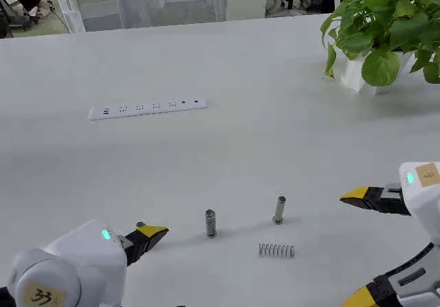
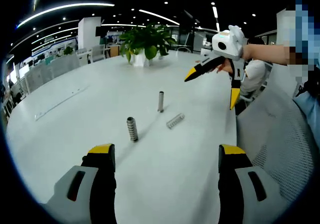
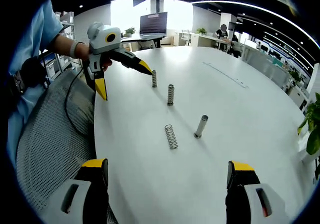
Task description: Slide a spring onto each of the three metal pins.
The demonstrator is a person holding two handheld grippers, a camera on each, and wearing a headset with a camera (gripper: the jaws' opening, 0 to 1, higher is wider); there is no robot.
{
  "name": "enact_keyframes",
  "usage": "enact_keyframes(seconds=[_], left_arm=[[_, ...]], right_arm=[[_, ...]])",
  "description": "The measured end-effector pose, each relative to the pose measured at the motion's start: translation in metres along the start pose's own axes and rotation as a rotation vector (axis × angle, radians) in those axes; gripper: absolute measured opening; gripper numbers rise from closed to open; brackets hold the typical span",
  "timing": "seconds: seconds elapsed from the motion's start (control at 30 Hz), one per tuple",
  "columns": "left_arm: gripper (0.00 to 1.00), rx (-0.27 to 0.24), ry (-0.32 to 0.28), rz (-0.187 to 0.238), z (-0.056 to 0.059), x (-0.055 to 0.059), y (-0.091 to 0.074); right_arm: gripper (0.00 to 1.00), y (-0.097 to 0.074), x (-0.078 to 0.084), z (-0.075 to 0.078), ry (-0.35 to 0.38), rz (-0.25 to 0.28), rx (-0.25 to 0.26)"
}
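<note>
The left gripper (image 2: 166, 151) and the right gripper (image 3: 168, 165) were held over the surface (image 1: 275, 135) with jaws spread, nothing gripped. A spring-covered pin (image 1: 210, 222) was seen upright; a loose spring (image 1: 276, 250) was laid near the bare pin (image 1: 279, 209).

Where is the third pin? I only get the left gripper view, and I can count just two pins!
Observer: The right gripper view has it. The third pin stands just beside one tip of your left claw, at the end of the row.
Operator: Ooh! Does it have a spring on?
Observer: It looks ribbed from top to bottom, like the middle pin next to it, so it seems to wear one.
Operator: And what's way behind my claw?
Observer: A dark screen stands on a far desk.
</note>
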State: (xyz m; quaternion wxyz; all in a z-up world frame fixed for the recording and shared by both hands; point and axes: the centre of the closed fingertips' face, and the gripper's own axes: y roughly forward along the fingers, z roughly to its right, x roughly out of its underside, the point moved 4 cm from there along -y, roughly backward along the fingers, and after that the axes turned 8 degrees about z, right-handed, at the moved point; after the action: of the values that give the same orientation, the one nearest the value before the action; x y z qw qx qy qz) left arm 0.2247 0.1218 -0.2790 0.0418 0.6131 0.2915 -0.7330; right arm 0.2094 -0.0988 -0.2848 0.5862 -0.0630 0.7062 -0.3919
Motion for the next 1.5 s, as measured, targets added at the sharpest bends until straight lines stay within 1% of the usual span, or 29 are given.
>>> enact_keyframes(seconds=[0.1, 0.23, 0.33, 0.47, 0.5, 0.57, 0.67, 0.73, 0.77, 0.83, 0.97, 1.03, 1.13, 1.27, 1.33, 1.4, 1.5], left_arm=[[0.83, 0.021, 0.009, -0.008, 0.002, -0.001, 0.006], [0.82, 0.054, 0.023, -0.018, 0.006, -0.002, 0.015], [0.77, 0.088, 0.042, -0.031, 0.009, -0.002, 0.023], [0.74, 0.112, 0.065, -0.033, 0.009, -0.004, 0.039], [0.73, 0.117, 0.077, -0.037, 0.009, -0.005, 0.042], [0.71, 0.130, 0.091, -0.031, 0.011, -0.006, 0.050], [0.66, 0.143, 0.128, -0.041, 0.012, -0.007, 0.061], [0.64, 0.161, 0.131, -0.037, 0.013, -0.007, 0.068], [0.63, 0.168, 0.143, -0.042, 0.014, -0.006, 0.072], [0.60, 0.169, 0.168, -0.057, 0.014, -0.004, 0.077], [0.54, 0.185, 0.179, -0.067, 0.014, -0.001, 0.089], [0.51, 0.185, 0.210, -0.089, 0.013, 0.001, 0.093], [0.47, 0.194, 0.212, -0.094, 0.012, 0.002, 0.098], [0.39, 0.193, 0.230, -0.108, 0.012, 0.004, 0.105], [0.37, 0.200, 0.232, -0.116, 0.012, 0.006, 0.107], [0.36, 0.203, 0.250, -0.126, 0.011, 0.010, 0.111], [0.29, 0.212, 0.258, -0.135, 0.012, 0.012, 0.117]], right_arm=[[0.99, -0.004, 0.006, -0.003, 0.024, 0.005, 0.012], [0.99, -0.007, 0.011, -0.007, 0.035, 0.002, 0.015], [0.99, -0.008, 0.012, -0.007, 0.041, 0.006, 0.021], [0.99, -0.008, 0.013, -0.007, 0.050, 0.014, 0.027], [0.99, -0.008, 0.013, -0.007, 0.051, 0.016, 0.029], [0.99, -0.009, 0.013, -0.008, 0.058, 0.021, 0.031], [0.99, -0.008, 0.014, -0.008, 0.069, 0.031, 0.039], [0.99, -0.009, 0.015, -0.010, 0.075, 0.032, 0.040], [0.99, -0.009, 0.017, -0.010, 0.077, 0.033, 0.043], [0.99, -0.009, 0.018, -0.011, 0.086, 0.033, 0.047], [0.99, -0.011, 0.023, -0.014, 0.100, 0.034, 0.053], [0.99, -0.011, 0.025, -0.016, 0.110, 0.038, 0.059], [0.99, -0.011, 0.028, -0.020, 0.133, 0.045, 0.064], [0.99, -0.010, 0.031, -0.027, 0.154, 0.049, 0.069], [0.99, -0.010, 0.033, -0.028, 0.165, 0.057, 0.071], [0.99, -0.009, 0.035, -0.032, 0.173, 0.057, 0.069], [0.99, -0.008, 0.038, -0.036, 0.187, 0.056, 0.068]])
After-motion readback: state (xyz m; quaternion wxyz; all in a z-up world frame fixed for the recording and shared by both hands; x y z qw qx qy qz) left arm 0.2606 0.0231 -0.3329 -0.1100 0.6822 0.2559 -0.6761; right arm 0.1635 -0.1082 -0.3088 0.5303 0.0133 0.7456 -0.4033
